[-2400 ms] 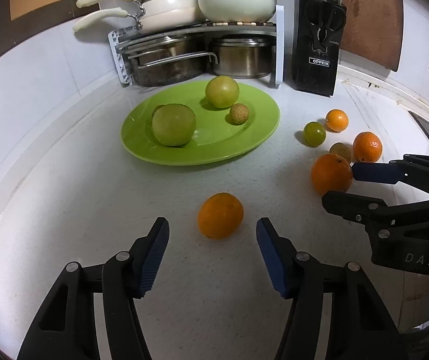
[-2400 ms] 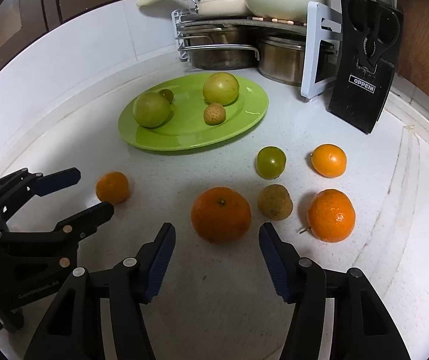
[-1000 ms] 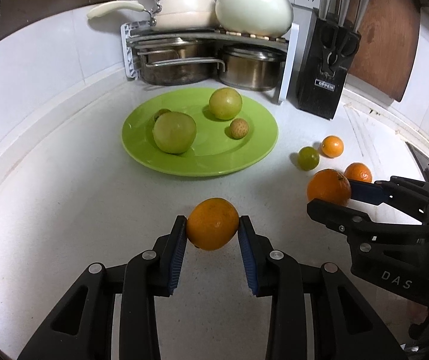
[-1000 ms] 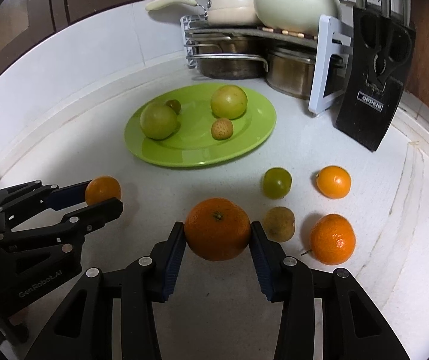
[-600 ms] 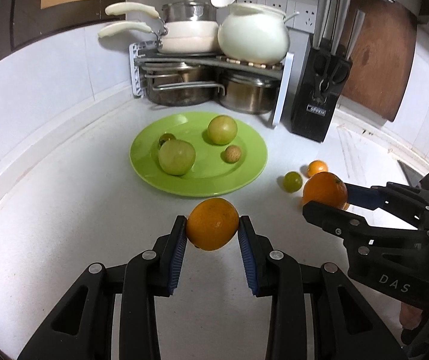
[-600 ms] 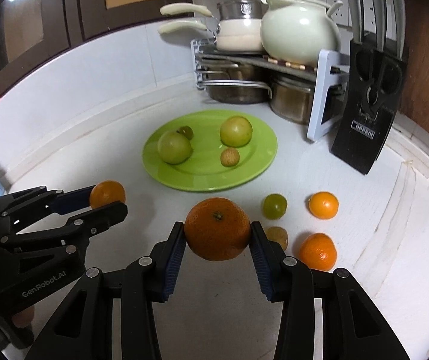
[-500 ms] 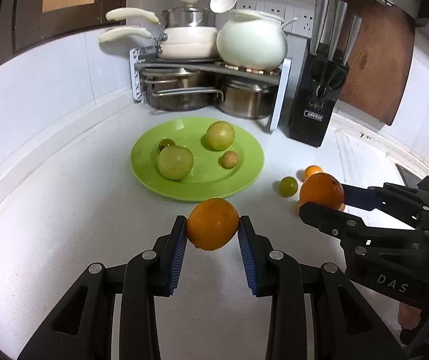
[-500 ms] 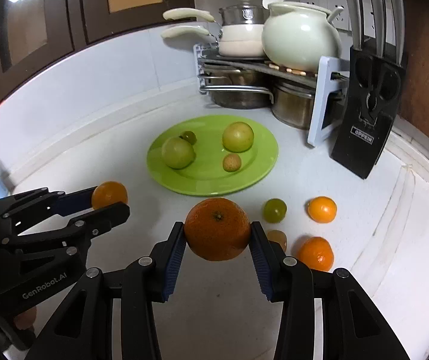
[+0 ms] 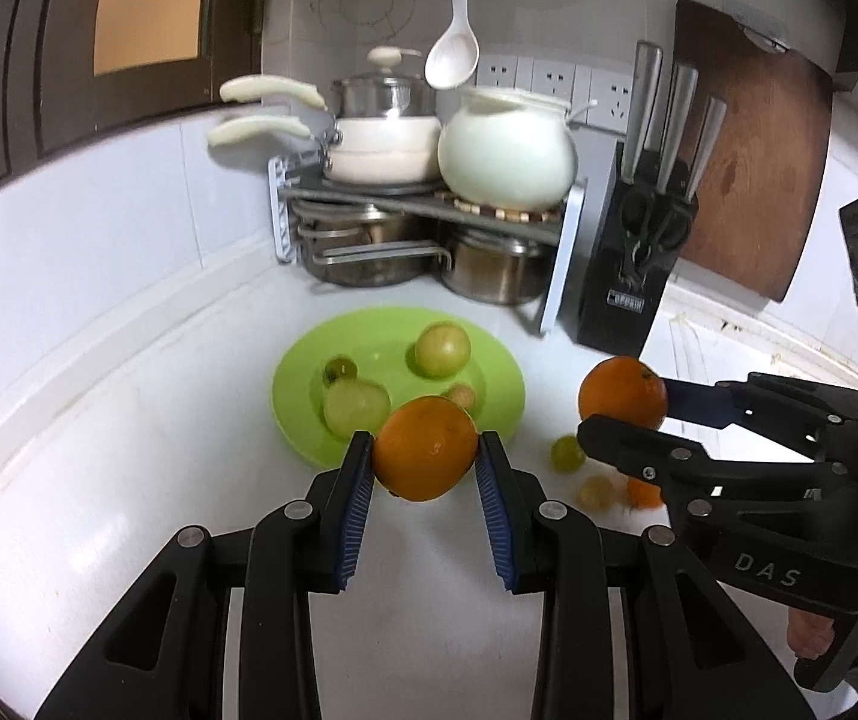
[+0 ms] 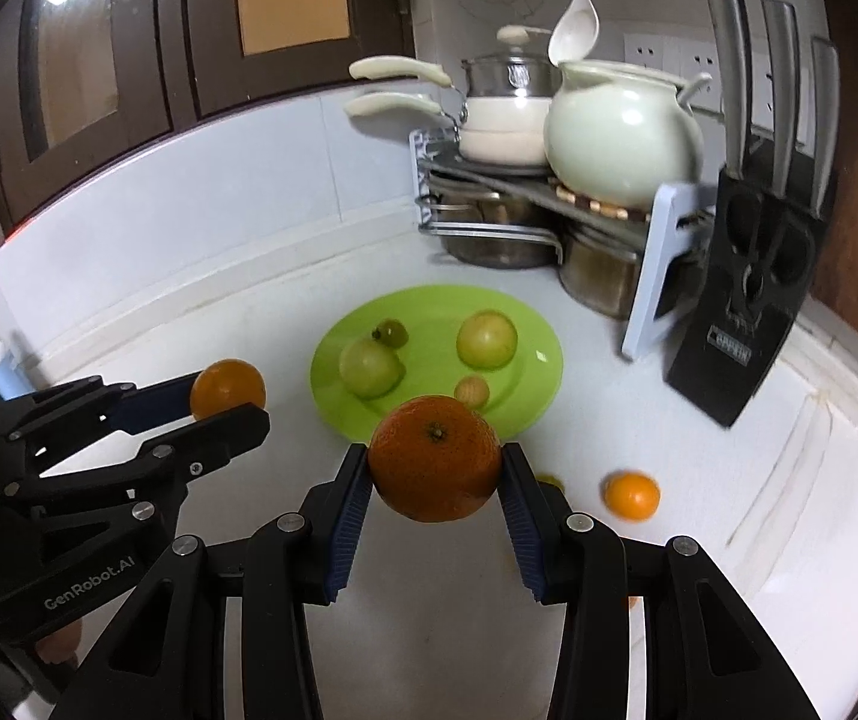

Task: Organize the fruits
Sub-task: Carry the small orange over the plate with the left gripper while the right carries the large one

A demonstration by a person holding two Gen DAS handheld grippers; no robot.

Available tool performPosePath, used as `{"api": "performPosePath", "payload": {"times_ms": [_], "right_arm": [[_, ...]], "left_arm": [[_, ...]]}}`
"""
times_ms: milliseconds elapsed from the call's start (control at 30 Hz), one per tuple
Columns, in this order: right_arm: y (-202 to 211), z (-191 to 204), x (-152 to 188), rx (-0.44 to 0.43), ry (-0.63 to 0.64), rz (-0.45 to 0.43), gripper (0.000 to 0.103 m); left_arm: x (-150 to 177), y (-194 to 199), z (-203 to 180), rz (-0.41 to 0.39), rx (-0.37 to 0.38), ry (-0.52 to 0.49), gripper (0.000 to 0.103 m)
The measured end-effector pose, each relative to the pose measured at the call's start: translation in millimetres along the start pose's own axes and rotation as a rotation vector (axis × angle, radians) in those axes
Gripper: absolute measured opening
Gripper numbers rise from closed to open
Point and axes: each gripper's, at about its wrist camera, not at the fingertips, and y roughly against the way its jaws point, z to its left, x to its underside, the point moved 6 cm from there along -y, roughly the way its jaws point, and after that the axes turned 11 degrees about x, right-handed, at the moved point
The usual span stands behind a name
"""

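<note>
left wrist view: left claw (image 9: 425, 476) clamped on a smaller orange (image 9: 426, 447), blue pads pressed to both its sides, carried in the air above the white counter (image 9: 129, 480) just short of the near rim of the green plate (image 9: 297, 396). same view, off to the right: right claw (image 9: 624, 414) gripping a bigger orange (image 9: 622, 391), also clear of the counter. right wrist view: bigger orange (image 10: 434, 467) held firmly between the blue pads, stem end up, hanging in front of the plate (image 10: 537, 360); left claw (image 10: 228, 399) alongside with its orange (image 10: 227, 387). already on the plate: two larger green fruits (image 10: 369, 367) (image 10: 486, 339), one small dark green one (image 10: 390, 333) behind, one small tan one (image 10: 471, 391) near the front. so roughly four fruits sorted, two in the air and not yet set down. left on the counter, right of the plate: a small orange (image 10: 631, 495), plus, in the left wrist view, a small green fruit (image 9: 567, 453), a tan one (image 9: 597, 491) and a sliver of another orange (image 9: 642, 492) behind the right claw. probably past halfway: next likely both oranges onto bare plate, then the remaining loose pieces. free plate space mostly at the right and front edge, so some care needed against rolling and knocking the tan fruit.
</note>
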Motion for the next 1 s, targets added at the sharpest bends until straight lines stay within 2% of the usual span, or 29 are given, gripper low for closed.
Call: {"api": "performPosePath", "payload": {"times_ms": [333, 733, 1000], "right_arm": [[-19, -9, -43, -0.021, 0.002, -0.025, 0.044], [-70, -7, -85, -0.056, 0.059, -0.008, 0.044], [-114, 0, -99, -0.072, 0.087, 0.048, 0.044]], "left_arm": [[-38, -13, 12, -0.035, -0.031, -0.024, 0.034], [-67, -56, 43, -0.009, -0.061, -0.017, 0.034], [-75, -89, 66, 0.041, -0.061, -0.015, 0.034]]}}
